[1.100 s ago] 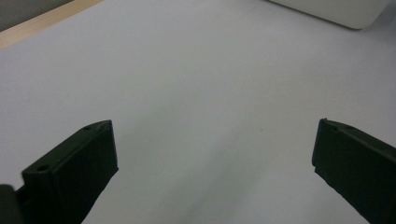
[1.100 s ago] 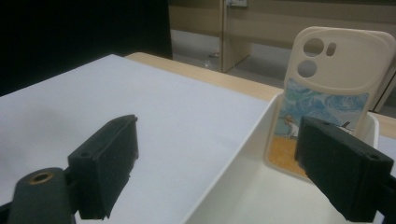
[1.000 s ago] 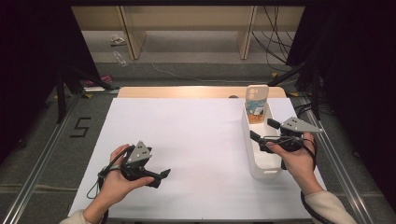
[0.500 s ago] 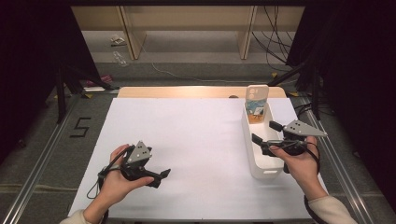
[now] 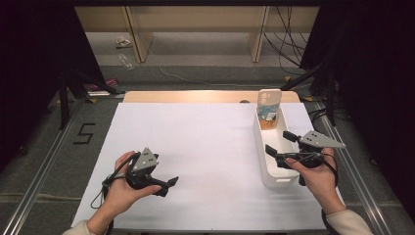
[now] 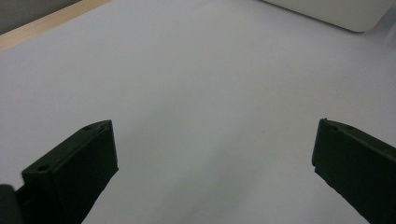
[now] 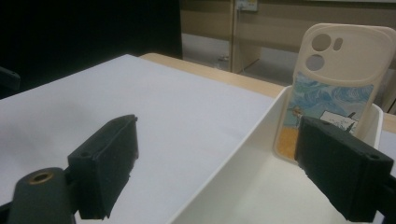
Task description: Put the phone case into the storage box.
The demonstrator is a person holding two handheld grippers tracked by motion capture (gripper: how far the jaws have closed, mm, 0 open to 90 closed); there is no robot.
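Since a second ago the right gripper (image 5: 282, 147) has slid a little toward the person along the white bin, and the left gripper (image 5: 168, 185) has stayed where it was. The biggest thing is the counter (image 5: 195, 142), which is covered with a plain white sheet, with a strip of light wood at its far edge. On its right side sits the white bin (image 5: 274, 171), long and narrow, running away from the person. The right gripper hangs over the near half of that bin, held in the person's right hand (image 5: 318, 178), and its jaws stand wide apart with nothing between them. In the right gripper view one jaw is over the white sheet and the other is over the inside of the bin (image 7: 261, 186). The left gripper rests low near the front left of the counter, held in the left hand (image 5: 120, 193), well apart from the bin, and its jaws are wide too, with only bare white sheet between them. The smallest thing is the phone case (image 5: 269, 105), cream on top with a blue wave picture below; it stands upright at the far end of the bin, leaning on the end wall, and it is well apart from both grippers
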